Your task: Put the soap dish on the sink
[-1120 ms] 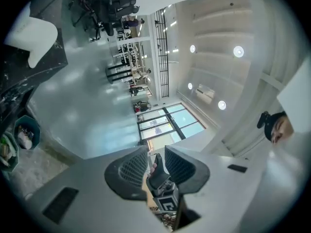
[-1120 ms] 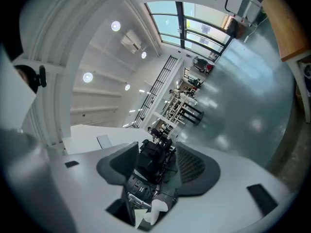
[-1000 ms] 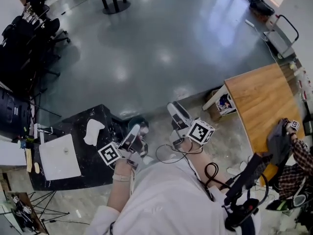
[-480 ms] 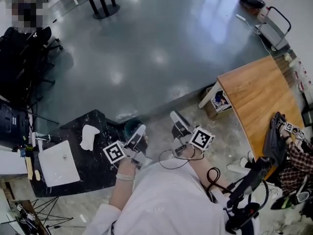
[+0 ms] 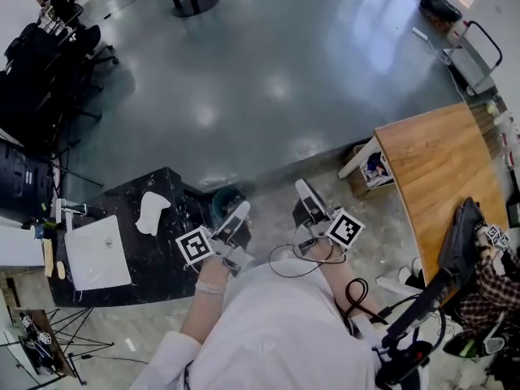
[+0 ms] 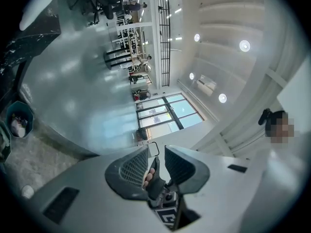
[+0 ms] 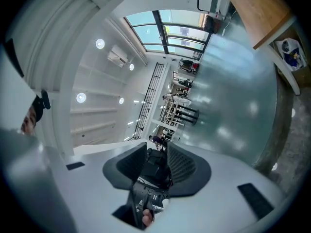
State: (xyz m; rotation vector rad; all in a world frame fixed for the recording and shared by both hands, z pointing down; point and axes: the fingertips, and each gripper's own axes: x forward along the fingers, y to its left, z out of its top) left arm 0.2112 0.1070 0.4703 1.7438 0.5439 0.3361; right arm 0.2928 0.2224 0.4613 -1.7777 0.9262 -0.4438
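Note:
A white, curved soap dish (image 5: pixel 152 212) lies on the black marble counter (image 5: pixel 166 258), right of the white square sink (image 5: pixel 96 253). In the left gripper view the soap dish (image 6: pixel 39 6) shows far off at the top left. My left gripper (image 5: pixel 241 210) points level past the counter's right corner, well away from the dish; its jaws (image 6: pixel 156 152) stand slightly apart and hold nothing. My right gripper (image 5: pixel 303 187) hovers over the floor further right. Its jaws (image 7: pixel 156 149) are closing, with nothing between them.
A dark round bin (image 5: pixel 225 202) sits on the floor by the counter's corner, just below my left gripper. A wooden table (image 5: pixel 439 173) with a box (image 5: pixel 375 169) under it stands at the right. Office chairs (image 5: pixel 49 63) crowd the far left. A person's plaid sleeve (image 5: pixel 491 279) is at the right edge.
Both grippers have shifted a little to the right and down in the head view, along with the person. Neither has touched the soap dish, which lies where it was.

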